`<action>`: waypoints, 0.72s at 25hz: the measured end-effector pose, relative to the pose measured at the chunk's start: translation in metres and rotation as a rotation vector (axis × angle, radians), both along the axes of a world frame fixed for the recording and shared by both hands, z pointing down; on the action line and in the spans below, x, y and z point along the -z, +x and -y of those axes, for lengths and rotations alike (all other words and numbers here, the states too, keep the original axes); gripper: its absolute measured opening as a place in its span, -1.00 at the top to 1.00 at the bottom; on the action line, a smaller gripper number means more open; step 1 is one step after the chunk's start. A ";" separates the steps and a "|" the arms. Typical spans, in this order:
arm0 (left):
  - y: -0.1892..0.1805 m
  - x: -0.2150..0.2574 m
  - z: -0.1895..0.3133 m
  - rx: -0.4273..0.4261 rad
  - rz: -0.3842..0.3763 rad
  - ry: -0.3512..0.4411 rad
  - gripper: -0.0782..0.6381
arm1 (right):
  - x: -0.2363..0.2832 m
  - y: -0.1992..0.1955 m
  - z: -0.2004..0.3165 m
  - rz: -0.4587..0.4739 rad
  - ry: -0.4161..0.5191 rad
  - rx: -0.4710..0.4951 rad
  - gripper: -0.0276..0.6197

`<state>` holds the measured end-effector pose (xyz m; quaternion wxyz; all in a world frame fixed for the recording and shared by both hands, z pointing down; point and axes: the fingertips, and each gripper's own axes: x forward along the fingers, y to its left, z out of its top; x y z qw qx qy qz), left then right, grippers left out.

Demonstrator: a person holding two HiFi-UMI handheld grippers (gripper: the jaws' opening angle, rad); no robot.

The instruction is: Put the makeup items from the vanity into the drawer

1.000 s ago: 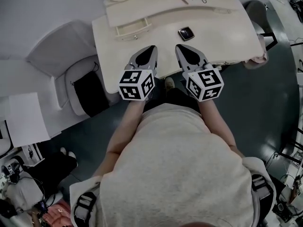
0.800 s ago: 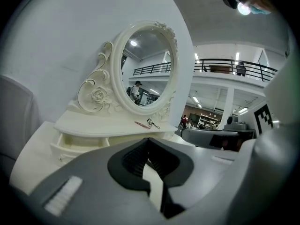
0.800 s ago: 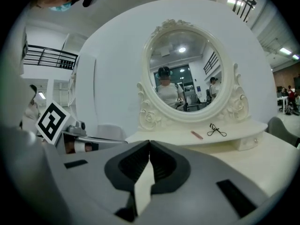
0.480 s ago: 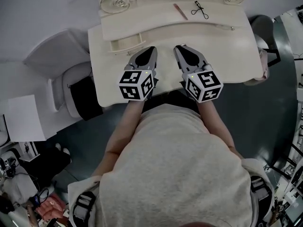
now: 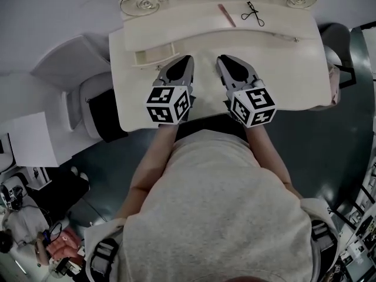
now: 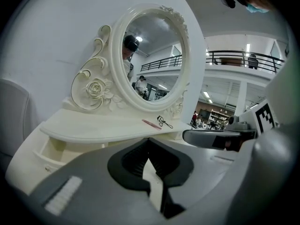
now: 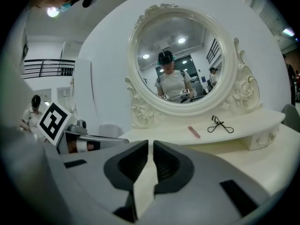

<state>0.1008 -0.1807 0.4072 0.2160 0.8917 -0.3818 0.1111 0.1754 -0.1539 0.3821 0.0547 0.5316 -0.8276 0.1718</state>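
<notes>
Both grippers held side by side over the front edge of the vanity (image 5: 294, 75), pointing toward the mirror. Left gripper (image 5: 187, 60): jaws pressed together, nothing between them. Right gripper (image 5: 222, 60): jaws likewise closed and empty. Small drawer (image 5: 154, 55) sits just beyond the left gripper's tip, under the left end of the raised shelf (image 5: 176, 22). On the shelf, well apart from both grippers: pink stick (image 5: 226, 15) with eyelash curler (image 5: 253, 12) just to its right. Oval mirror (image 7: 174, 60) in a carved frame stands behind the shelf.
</notes>
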 end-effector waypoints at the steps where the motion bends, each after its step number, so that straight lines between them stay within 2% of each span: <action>1: 0.002 -0.001 0.001 -0.003 0.004 0.000 0.76 | -0.001 0.001 0.000 -0.001 -0.002 0.003 0.89; 10: 0.010 -0.010 -0.003 -0.039 0.011 -0.015 0.76 | -0.020 0.015 -0.006 -0.012 -0.055 -0.073 0.88; 18: 0.010 -0.013 -0.008 -0.126 0.007 -0.031 0.76 | -0.020 0.011 -0.010 -0.014 -0.065 -0.139 0.88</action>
